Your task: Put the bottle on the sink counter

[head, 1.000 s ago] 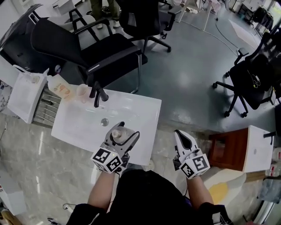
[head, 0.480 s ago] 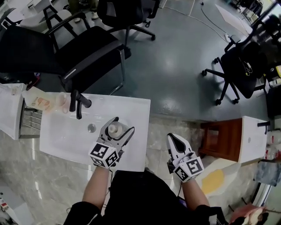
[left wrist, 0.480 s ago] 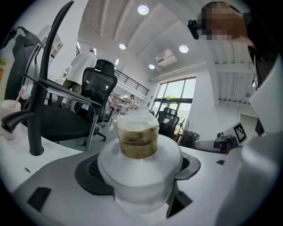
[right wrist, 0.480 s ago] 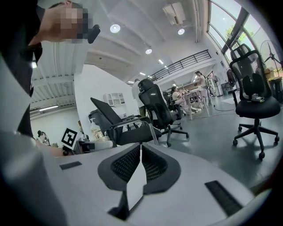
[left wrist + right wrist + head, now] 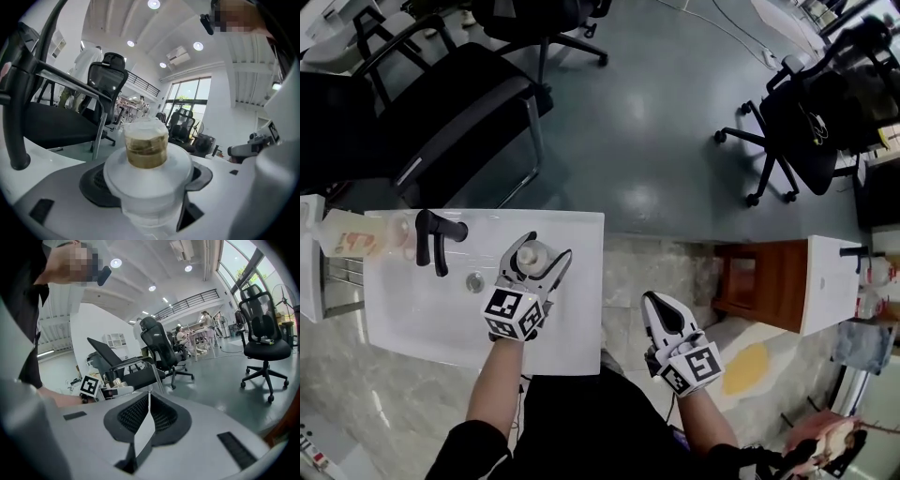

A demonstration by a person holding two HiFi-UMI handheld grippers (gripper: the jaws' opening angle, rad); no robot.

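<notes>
Left tool point(image 5: 546, 248) is clamping the bottle point(image 5: 532, 255) and has been dropping toward the sink desk point(image 5: 581, 319); it's now hovering over the 3 o'clock side, faucet point(image 5: 431, 234) at 9 o'clock; set-down is looking close; right tool point(image 5: 657, 300) is idling pinched together, empty.

The head view looks steeply down on the sink point(image 5: 412, 328), the left gripper point(image 5: 546, 248) and the right gripper point(image 5: 660, 305). Each gripper view sits close behind its own jaws, facing roughly level across the room. The right one also catches the left gripper.
</notes>
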